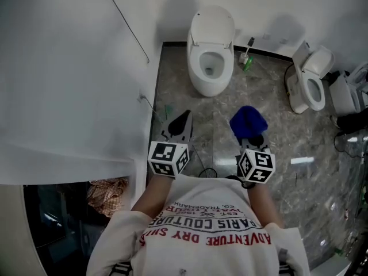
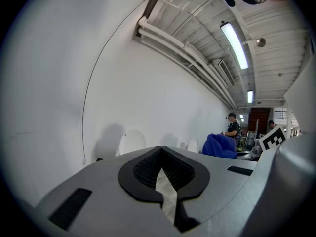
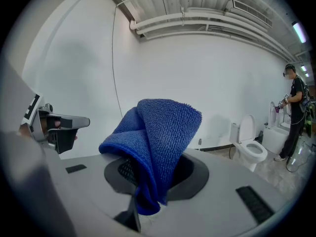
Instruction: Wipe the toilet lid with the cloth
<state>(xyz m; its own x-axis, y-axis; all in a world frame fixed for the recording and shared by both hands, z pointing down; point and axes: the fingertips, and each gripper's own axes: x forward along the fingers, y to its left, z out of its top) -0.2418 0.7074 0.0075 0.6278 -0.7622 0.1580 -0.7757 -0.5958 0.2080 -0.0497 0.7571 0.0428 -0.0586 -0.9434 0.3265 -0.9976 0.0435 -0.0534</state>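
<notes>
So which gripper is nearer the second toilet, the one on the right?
Right. The right gripper, holding the cloth, is left of that toilet; the left gripper is farther left again, beside the wall.

Nubby terry cloth (image 3: 157,147), glossy toilet (image 1: 210,50)

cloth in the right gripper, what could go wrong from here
1. The cloth is pinched at one fold in the right gripper, most of it loose; rubbing may pull it out.
2. The lid is up with the bowl open below; a dropped cloth could land inside.
3. A cable on the floor ahead could catch a foot.
</notes>
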